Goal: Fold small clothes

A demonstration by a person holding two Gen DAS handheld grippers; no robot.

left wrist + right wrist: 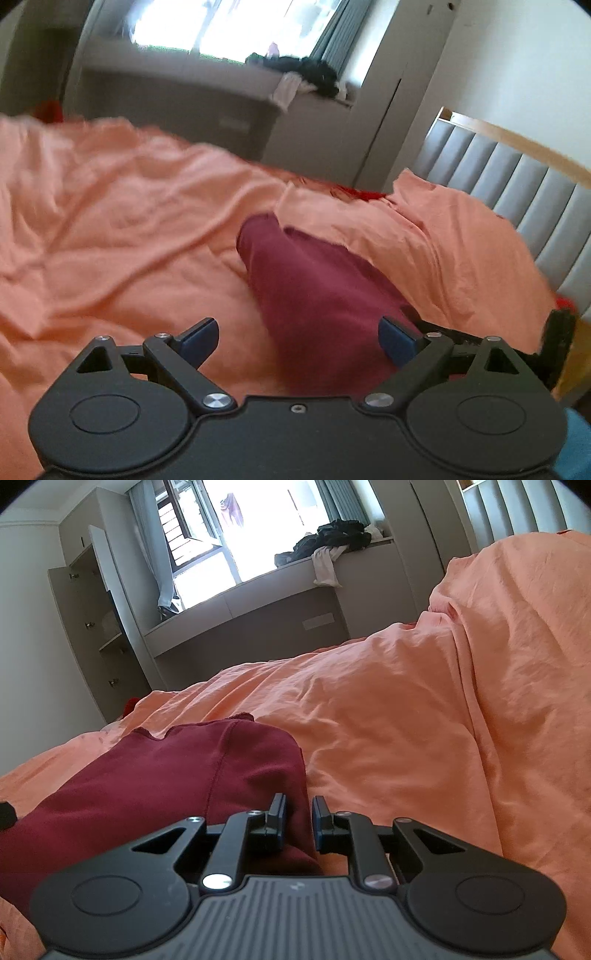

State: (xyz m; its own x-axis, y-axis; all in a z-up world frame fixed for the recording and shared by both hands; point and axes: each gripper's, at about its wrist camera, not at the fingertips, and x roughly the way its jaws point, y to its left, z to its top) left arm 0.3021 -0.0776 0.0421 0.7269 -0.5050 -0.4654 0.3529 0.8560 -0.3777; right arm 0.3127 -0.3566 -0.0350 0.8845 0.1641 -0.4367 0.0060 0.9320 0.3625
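Left wrist: one maroon garment (314, 295) on one orange bedsheet (110, 221); left hand-held gripper (299, 339) released, empty.

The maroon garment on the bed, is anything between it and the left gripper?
Nothing visible. The left gripper hangs open right above the maroon garment, which lies on the orange bedcover with no other item in between.

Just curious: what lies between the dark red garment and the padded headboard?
In the left wrist view, only rumpled orange bedding lies between the dark red garment and the headboard.
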